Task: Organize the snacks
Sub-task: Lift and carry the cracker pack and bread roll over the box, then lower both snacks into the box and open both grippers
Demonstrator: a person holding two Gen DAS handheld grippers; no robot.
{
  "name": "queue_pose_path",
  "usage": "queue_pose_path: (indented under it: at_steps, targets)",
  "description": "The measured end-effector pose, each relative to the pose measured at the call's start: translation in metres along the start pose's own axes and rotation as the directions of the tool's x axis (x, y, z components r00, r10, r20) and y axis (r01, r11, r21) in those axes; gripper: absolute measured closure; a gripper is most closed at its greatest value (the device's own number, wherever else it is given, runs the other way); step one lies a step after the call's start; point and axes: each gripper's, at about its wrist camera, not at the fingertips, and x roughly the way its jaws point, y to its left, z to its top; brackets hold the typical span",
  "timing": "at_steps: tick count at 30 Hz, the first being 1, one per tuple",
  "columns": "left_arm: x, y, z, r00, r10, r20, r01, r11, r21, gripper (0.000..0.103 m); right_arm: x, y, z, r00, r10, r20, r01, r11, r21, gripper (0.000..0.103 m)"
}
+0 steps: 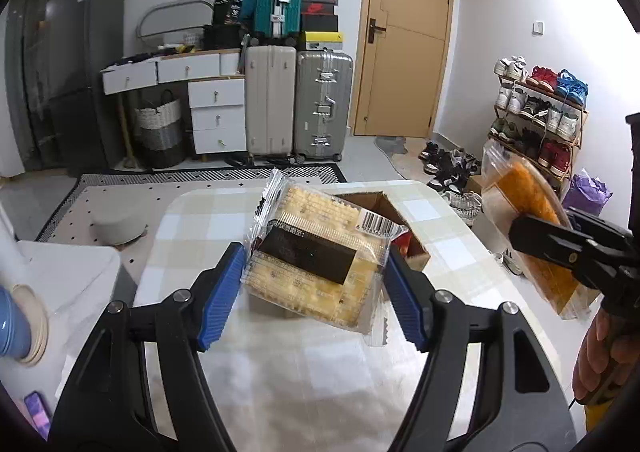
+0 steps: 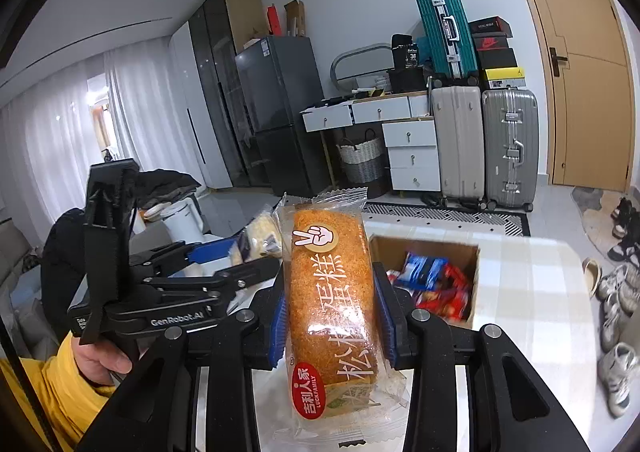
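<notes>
My left gripper (image 1: 314,292) is shut on a clear pack of pale yellow crackers (image 1: 316,252) with a black label, held tilted above the table. My right gripper (image 2: 330,316) is shut on an orange meat-floss cake pack (image 2: 330,304), held upright above the table; that pack also shows in the left wrist view (image 1: 524,219) at the right. An open cardboard box (image 2: 424,248) on the table holds red and blue snack packets (image 2: 436,284). In the left wrist view the box (image 1: 384,207) lies just behind the cracker pack.
The table (image 1: 304,372) has a checked yellow and white cloth and a rounded far edge. A white kettle (image 2: 182,219) stands to the left. Suitcases (image 1: 296,103), drawers and a shoe rack (image 1: 540,111) stand on the floor beyond.
</notes>
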Motion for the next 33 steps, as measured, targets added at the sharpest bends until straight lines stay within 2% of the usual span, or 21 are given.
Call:
queue_pose_path:
  at_steps: [4,8,12,16,18,20,23,28,33]
  targets:
    - [0.040,-0.012,0.031,0.999,0.047,-0.016,-0.047,0.998,0.030,0.037,0.016,-0.017,0.024,1.000,-0.025,-0.012,0.025,1.000,-0.014,0.066]
    - [0.083,-0.021,0.060,0.998,0.033,-0.049,-0.031,0.999,0.032,0.037,0.038,-0.035,0.055,0.998,-0.055,-0.026,0.055,0.998,-0.019,0.066]
    - [0.137,-0.023,0.084,0.994,0.020,-0.105,-0.018,1.000,0.017,0.037,0.064,-0.059,0.083,0.995,-0.101,-0.013,0.102,0.995,0.017,0.066]
    - [0.197,-0.017,0.096,0.986,0.014,-0.166,-0.016,1.000,-0.007,0.037,0.093,-0.085,0.097,0.995,-0.093,-0.026,0.095,0.990,0.106,0.066]
    - [0.226,-0.014,0.096,0.980,0.011,-0.199,-0.015,1.000,-0.019,0.037,0.112,-0.097,0.093,0.994,-0.080,-0.070,0.089,0.986,0.142,0.066]
    - [0.253,-0.009,0.097,0.973,-0.025,-0.230,0.017,0.999,-0.037,0.037,0.132,-0.107,0.085,0.990,-0.081,-0.118,0.098,0.983,0.153,0.066]
    - [0.282,-0.004,0.088,0.965,-0.028,-0.262,0.019,0.999,-0.037,0.037,0.152,-0.123,0.071,0.983,-0.074,-0.168,0.105,0.977,0.185,0.066]
    - [0.317,0.004,0.080,0.956,-0.048,-0.290,0.037,0.998,-0.044,0.036,0.179,-0.141,0.049,0.969,-0.075,-0.234,0.126,0.970,0.210,0.066]
    - [0.333,0.011,0.069,0.952,-0.054,-0.302,0.043,0.998,-0.043,0.035,0.193,-0.151,0.038,0.964,-0.070,-0.257,0.132,0.964,0.229,0.066]
